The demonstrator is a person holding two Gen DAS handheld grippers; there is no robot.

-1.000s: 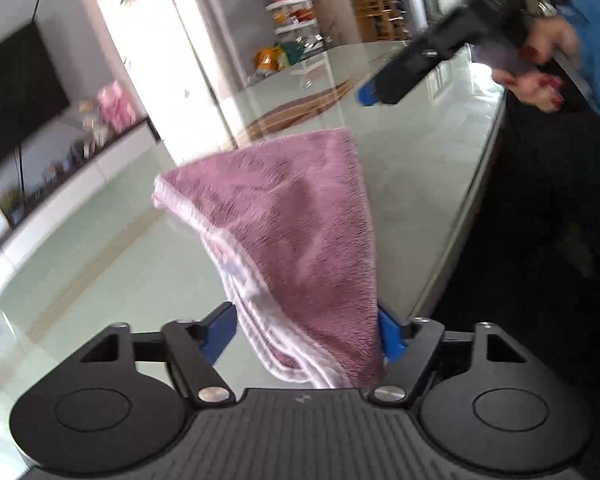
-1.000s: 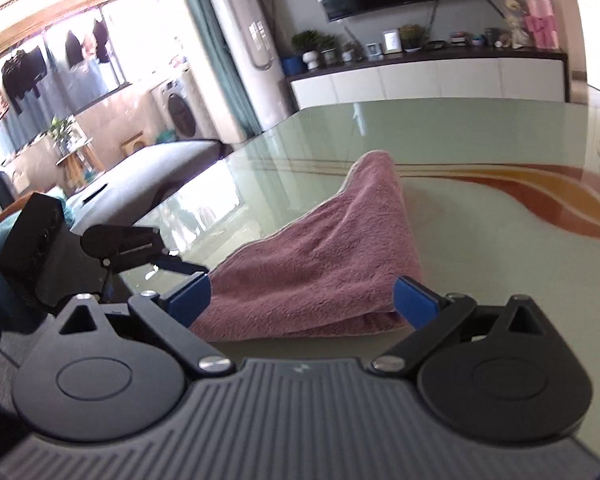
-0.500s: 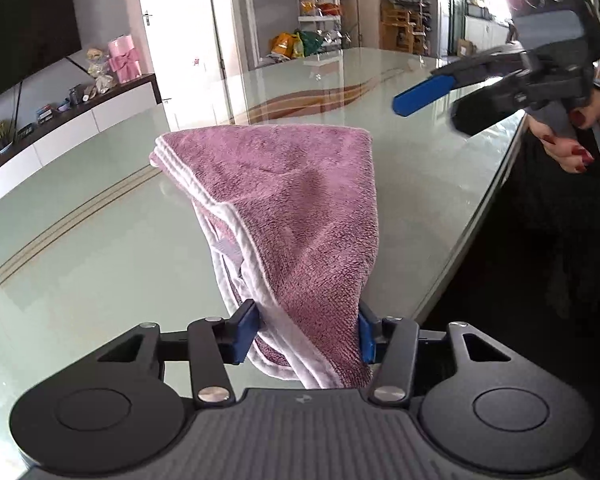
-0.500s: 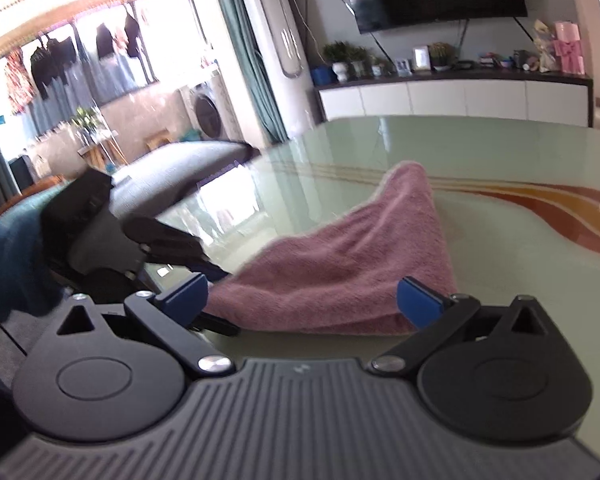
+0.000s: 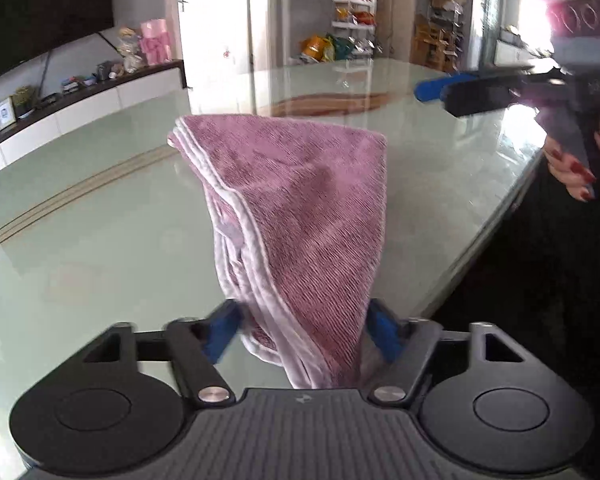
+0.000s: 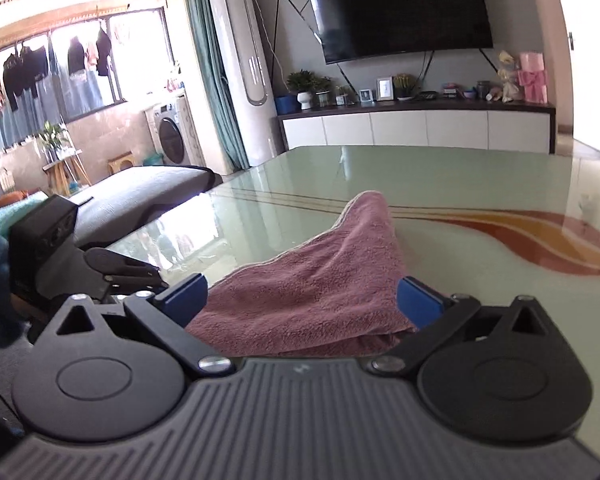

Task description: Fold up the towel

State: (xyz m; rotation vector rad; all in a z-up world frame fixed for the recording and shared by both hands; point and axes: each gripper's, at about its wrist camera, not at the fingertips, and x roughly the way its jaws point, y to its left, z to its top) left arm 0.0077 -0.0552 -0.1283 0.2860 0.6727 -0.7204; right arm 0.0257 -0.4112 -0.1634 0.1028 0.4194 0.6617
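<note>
1. Left hand-held gripper (image 5: 302, 330), left wrist view: blue fingers pinch the near corner of the pink terry towel with pale hemmed edge (image 5: 300, 200). The bunched corner is raised between the pads; the far part of the towel rests on the pale green glass-topped table (image 5: 100, 240). Several hem layers show stacked along the left edge, so the cloth lies already doubled at least once.

2. Same view: right hand-held gripper (image 5: 434, 89) hovers above the table's right side, well apart from the towel. From this side-on angle its opening is unclear. A hand (image 5: 572, 168) grips its handle.

3. Right wrist view: right hand-held gripper (image 6: 302, 300) has fingers spread wide and holds nothing. The towel (image 6: 312, 280) lies draped ahead of it, near the table (image 6: 480, 180) edge, rising to a peak at the far end. The left hand-held gripper (image 6: 132, 268) sits at the towel's left end.

4. Handling judgement: light, soft, limp; sags from any single hold. The pile should grip well. Best hold: hemmed corners, all layers pinched together.
</note>
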